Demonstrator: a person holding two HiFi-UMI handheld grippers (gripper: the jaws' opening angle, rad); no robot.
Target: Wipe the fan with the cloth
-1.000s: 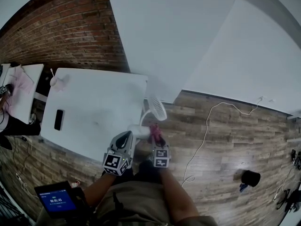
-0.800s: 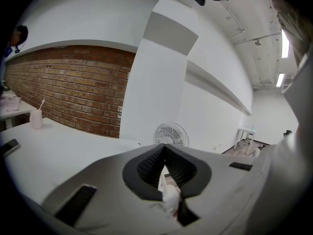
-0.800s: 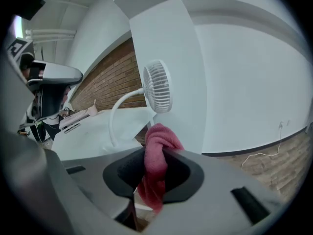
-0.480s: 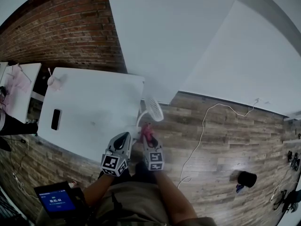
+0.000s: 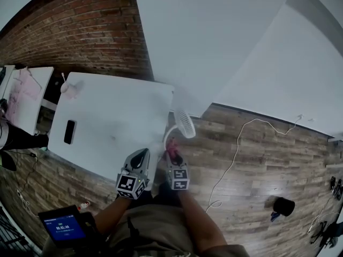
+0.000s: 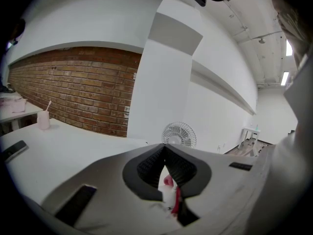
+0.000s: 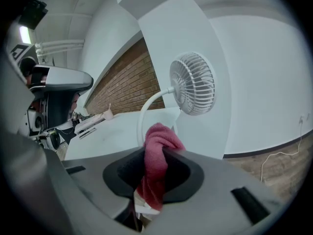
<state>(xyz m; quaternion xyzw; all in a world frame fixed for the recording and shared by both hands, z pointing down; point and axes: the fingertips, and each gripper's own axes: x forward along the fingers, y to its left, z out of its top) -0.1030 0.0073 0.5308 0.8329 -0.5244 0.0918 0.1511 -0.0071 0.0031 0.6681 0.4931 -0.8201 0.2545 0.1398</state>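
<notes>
A small white fan (image 5: 184,125) with a curved neck stands at the right edge of the white table (image 5: 115,114). In the right gripper view its round grille (image 7: 193,83) faces me above and beyond the jaws. My right gripper (image 5: 172,155) is shut on a red cloth (image 5: 171,145), which bunches up out of the jaws (image 7: 157,148) just short of the fan's neck (image 7: 145,112). My left gripper (image 5: 141,159) is beside it over the table's near edge, shut with nothing in it. In the left gripper view the fan (image 6: 179,134) stands ahead, apart from the jaws.
A black phone (image 5: 69,131) and a pink cup with a straw (image 5: 67,88) lie on the table's left part. A second table (image 5: 24,90) stands further left. A white cable (image 5: 236,149) and a black object (image 5: 284,205) lie on the wooden floor at right. Brick wall behind.
My right gripper has shifted a little forward and up with the cloth, closer to the fan's neck. The left gripper has stayed put.
</notes>
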